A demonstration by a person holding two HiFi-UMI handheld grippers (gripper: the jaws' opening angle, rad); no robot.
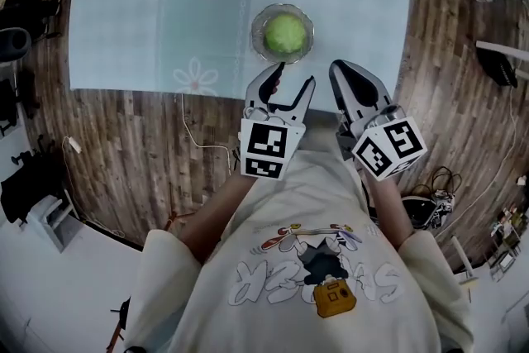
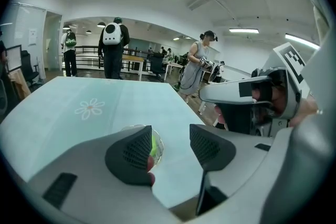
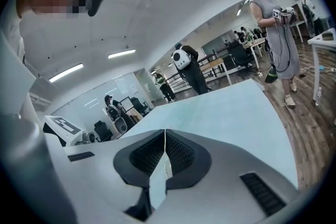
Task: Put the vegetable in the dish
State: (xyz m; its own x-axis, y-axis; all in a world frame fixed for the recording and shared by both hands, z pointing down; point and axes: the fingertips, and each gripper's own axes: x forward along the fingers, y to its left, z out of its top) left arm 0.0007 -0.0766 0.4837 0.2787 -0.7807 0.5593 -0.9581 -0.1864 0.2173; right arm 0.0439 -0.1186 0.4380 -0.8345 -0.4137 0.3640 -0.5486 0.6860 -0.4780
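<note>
A round green vegetable lies in a clear glass dish near the front edge of the table with the pale blue flowered cloth. My left gripper hangs just in front of the dish, off the table's edge, jaws apart with nothing between them. In the left gripper view the left gripper looks over the dish, and a sliver of green vegetable shows beside the left pad. My right gripper is to the right of the dish, shut and empty. In its own view the right gripper has its pads touching.
Wooden floor surrounds the table. A white cable trails below the table's front edge, and cables and gear lie at the right. Several people stand beyond the table's far end.
</note>
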